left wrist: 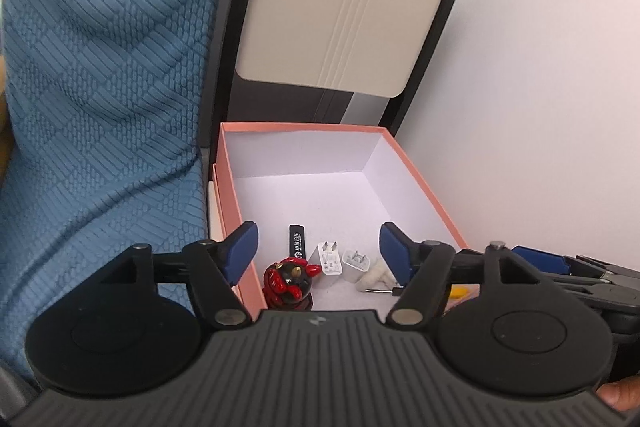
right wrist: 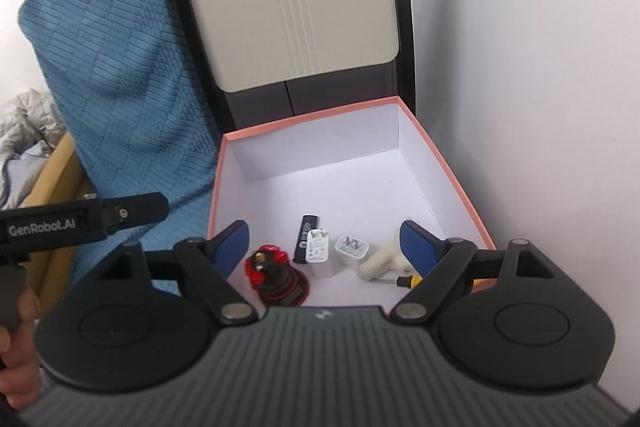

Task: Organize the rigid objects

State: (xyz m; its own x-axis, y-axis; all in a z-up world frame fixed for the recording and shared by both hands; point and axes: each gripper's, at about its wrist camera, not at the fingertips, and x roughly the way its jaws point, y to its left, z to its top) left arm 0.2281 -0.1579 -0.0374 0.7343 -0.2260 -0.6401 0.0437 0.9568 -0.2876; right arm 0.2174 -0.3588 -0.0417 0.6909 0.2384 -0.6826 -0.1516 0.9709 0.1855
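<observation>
A pink cardboard box with a white inside holds the objects near its front wall: a red and black figurine, a black flat stick, two white plug chargers, a cream fluffy piece and a small screwdriver. The same box, figurine, black stick, chargers, fluffy piece and yellow-handled screwdriver show in the right wrist view. My left gripper and right gripper hover open and empty above the box's front.
A blue textured cushion leans at the left of the box. A beige and black chair back stands behind it. A white wall runs along the right. The right gripper's body is at my left view's right edge.
</observation>
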